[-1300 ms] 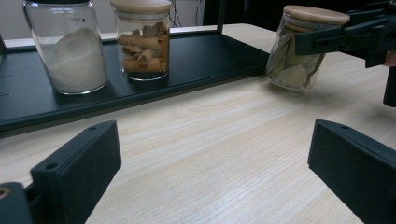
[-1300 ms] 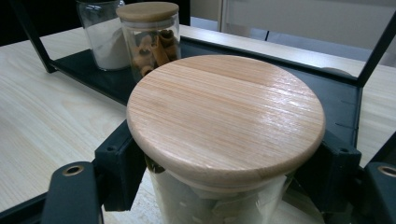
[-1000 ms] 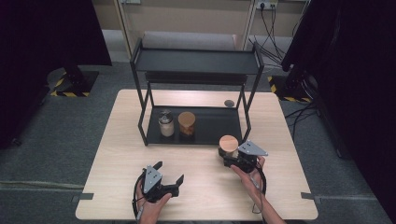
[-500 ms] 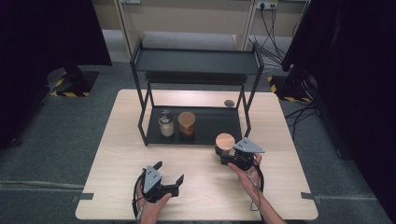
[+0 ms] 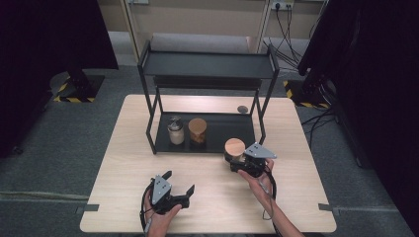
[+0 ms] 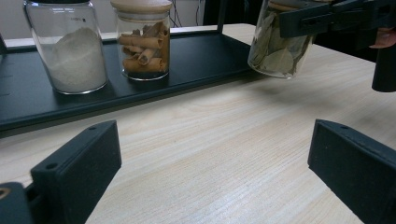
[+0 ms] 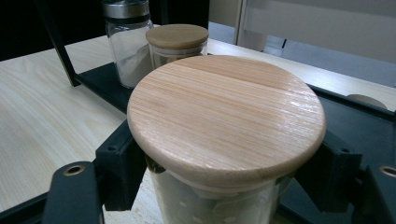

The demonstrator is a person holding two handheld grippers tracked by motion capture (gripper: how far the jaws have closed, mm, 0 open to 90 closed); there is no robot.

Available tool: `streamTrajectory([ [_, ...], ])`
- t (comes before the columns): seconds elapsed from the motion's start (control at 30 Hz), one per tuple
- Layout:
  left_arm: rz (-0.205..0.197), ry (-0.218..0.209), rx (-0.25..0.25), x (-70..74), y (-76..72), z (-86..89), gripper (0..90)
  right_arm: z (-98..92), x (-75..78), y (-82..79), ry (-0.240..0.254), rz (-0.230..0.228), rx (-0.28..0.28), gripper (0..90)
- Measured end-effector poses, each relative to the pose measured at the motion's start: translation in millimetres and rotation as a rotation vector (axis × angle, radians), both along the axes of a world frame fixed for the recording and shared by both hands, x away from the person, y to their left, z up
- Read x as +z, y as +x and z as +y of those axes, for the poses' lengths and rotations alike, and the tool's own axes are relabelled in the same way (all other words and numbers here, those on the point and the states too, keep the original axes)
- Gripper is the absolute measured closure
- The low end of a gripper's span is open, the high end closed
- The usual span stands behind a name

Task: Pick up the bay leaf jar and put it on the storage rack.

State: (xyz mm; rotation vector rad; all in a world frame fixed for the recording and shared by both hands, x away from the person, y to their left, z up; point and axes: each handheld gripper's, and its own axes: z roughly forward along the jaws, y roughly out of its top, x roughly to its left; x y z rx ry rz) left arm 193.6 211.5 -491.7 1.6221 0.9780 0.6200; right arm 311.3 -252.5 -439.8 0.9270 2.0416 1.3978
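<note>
My right gripper [image 5: 234, 159] is shut on a glass jar of bay leaves [image 6: 278, 46] with a round wooden lid [image 5: 234, 147] [image 7: 226, 112]. It holds the jar just above the table, at the front right edge of the black rack's lower tray [image 5: 222, 131]. Its jaws clamp the glass just under the lid in the right gripper view [image 7: 224, 177]. On that tray stand a jar of white powder [image 5: 176, 132] [image 6: 74, 51] and a jar of cinnamon sticks [image 5: 197, 131] [image 6: 142, 42]. My left gripper [image 5: 180, 181] [image 6: 215, 163] rests open near the table's front edge, with nothing between its jaws.
The black two-level rack [image 5: 207, 64] stands at the back middle of the wooden table [image 5: 123, 148]. A small dark round object [image 5: 242, 109] lies on the table behind the rack's right legs. Cables and dark curtains surround the table on the floor.
My right gripper has carried the jar slightly left and closer to the rack's lower tray. The left gripper has stayed in place.
</note>
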Motion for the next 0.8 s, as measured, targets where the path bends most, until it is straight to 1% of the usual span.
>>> streamTrajectory([
  [0.3,0.0,-0.002,0.0,-0.1,0.0,0.2,2.3,6.8,2.4,7.3,-0.002,0.0,0.016,26.1],
  [0.8,-0.001,0.0,0.0,-0.2,-0.1,0.1,2.3,14.4,6.5,20.8,-0.006,0.003,0.027,26.1],
])
